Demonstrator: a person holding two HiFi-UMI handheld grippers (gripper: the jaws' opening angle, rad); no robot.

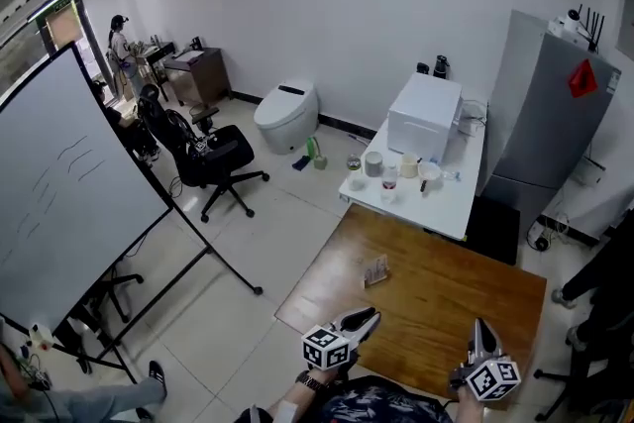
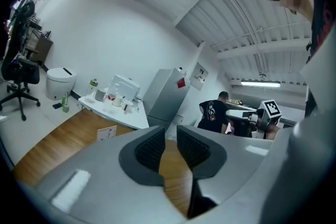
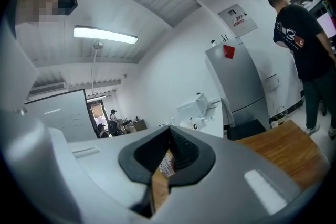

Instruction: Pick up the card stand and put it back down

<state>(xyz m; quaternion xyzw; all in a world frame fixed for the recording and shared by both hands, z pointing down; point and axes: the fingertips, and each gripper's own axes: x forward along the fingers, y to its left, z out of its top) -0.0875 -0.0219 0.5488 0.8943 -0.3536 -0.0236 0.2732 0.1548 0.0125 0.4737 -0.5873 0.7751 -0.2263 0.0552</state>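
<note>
Jaws of the right gripper (image 3: 169, 131) are closed on nothing; those of the left gripper (image 2: 170, 134) stand slightly apart, empty. On the wooden surface (image 1: 446, 302), the card stand (image 1: 375, 269) sits upright, well ahead of both. Risk: approaching with closed jaws would topple the light stand.

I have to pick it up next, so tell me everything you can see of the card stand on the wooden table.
The card stand is a small, pale, upright holder showing a white card with reddish print too small to read. It stands alone on the wooden table, in its far left part. Nothing touches it: the left gripper and the right gripper are both apart from it, nearer the person.
</note>
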